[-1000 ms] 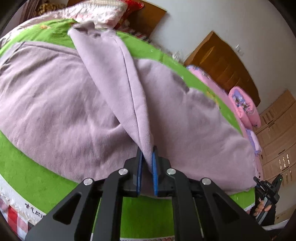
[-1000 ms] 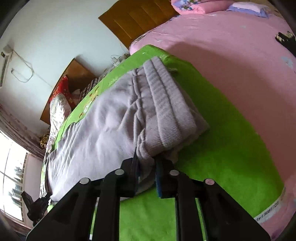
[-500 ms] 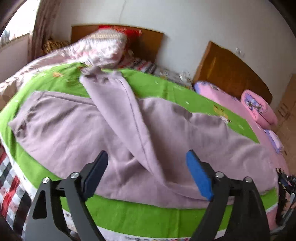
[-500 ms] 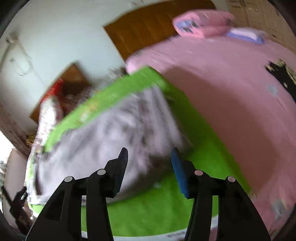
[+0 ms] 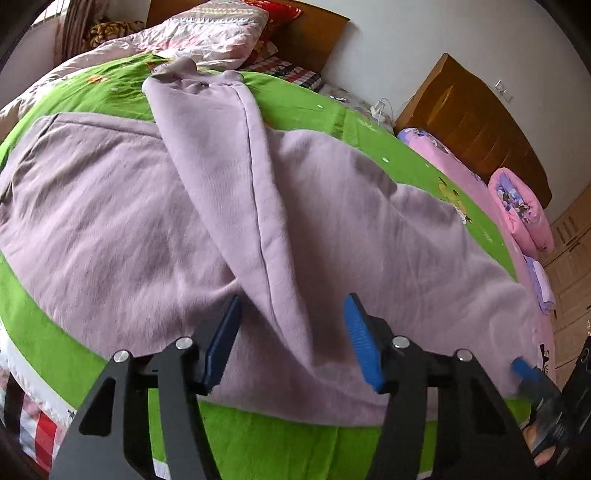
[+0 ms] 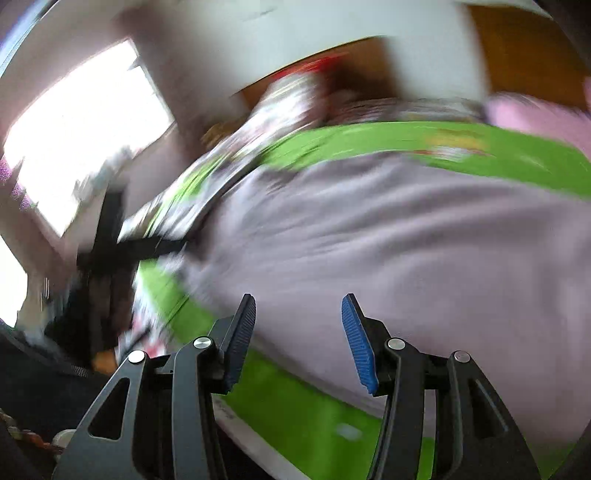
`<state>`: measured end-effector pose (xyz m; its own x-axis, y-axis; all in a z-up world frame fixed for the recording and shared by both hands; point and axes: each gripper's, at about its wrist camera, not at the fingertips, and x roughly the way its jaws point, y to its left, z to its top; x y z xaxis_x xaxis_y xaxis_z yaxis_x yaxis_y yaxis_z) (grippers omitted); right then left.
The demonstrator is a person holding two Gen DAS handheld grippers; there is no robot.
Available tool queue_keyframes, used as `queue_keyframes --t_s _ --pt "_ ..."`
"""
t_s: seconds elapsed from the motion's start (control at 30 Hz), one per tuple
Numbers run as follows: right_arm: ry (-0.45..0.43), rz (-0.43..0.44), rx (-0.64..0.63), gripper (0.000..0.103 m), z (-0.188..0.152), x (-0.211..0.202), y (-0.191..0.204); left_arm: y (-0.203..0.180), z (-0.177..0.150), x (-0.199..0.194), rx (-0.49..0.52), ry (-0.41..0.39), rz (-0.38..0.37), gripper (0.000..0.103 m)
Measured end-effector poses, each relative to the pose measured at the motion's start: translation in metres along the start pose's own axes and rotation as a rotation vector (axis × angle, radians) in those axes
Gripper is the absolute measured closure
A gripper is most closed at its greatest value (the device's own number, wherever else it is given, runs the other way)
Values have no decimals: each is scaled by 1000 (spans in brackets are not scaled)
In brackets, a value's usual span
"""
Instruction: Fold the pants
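The lilac pants (image 5: 122, 221) lie spread across the green blanket (image 5: 280, 439), with one leg (image 5: 221, 162) folded diagonally over the rest. My left gripper (image 5: 291, 332) is open and empty, its blue pads either side of that leg's near end. My right gripper (image 6: 297, 332) is open and empty above the pants' near edge (image 6: 424, 266); that view is heavily motion-blurred. The right gripper's blue tip (image 5: 526, 371) shows at the lower right of the left wrist view.
The blanket covers a bed whose front edge (image 5: 33, 391) runs just below the grippers. A patterned quilt (image 5: 207, 33) and wooden headboards (image 5: 476, 129) lie at the back. A pink bed (image 5: 480, 184) with pink pillows (image 5: 524, 210) adjoins on the right.
Both grippers have let go of the pants and opened. The left one has pulled back and now hovers over the dropped leg. The right one has swung left, away from the waistband end.
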<state>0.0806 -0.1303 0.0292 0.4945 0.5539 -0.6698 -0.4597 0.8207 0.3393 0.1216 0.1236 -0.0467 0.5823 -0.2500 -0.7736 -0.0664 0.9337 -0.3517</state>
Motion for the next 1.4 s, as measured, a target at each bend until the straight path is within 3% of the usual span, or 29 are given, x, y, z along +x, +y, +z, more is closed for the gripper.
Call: queue_keyframes --t_s 0.07,0.13,0.23,0.3,0.47,0.53,0.57,0.6,0.77,1.0,1.13,1.23,1.27,1.3,1.37,1.4 --pt "43 46 -136 53 0 21 35 -6 4 2 13 -2 6 48" --pt "68 64 -219 54 -3 33 56 -12 7 9 36 13 34 56" --pt "110 78 -329 61 -3 57 75 -13 9 16 49 21 68 77" --pt "133 57 -362 70 -3 69 79 -8 12 11 30 11 37 92" --pt "124 38 -368 74 -1 74 83 -5 22 -15 -34 -54 -65 95" --pt "122 -17 -414 77 -4 73 85 -4 25 -19 -49 -55 -95 95" --pt "121 -31 -422 82 -3 76 85 -4 26 -20 -46 -56 -94 95" --pt "116 -40 -420 95 -2 76 85 -4 25 -19 -47 -51 -89 95" --pt "46 -36 -485 95 2 43 96 1 16 -36 -45 -58 -61 96" --pt "154 -17 -476 94 -11 74 85 10 -11 -10 -29 3 59 96" --pt "173 26 -453 84 -6 74 80 13 -10 -6 -15 -2 67 95" --pt "180 40 -451 75 -8 73 80 11 -9 -6 -24 5 78 92" --pt "190 55 -441 71 -7 71 80 13 -8 -7 -41 7 83 86" --pt "199 100 -405 63 -5 66 78 12 -8 -9 -48 -1 120 64" --pt "159 185 -341 59 0 46 70 -2 0 -28 -18 -126 362 29" --pt "99 180 -281 59 8 26 55 -12 6 -37 9 -197 402 28"
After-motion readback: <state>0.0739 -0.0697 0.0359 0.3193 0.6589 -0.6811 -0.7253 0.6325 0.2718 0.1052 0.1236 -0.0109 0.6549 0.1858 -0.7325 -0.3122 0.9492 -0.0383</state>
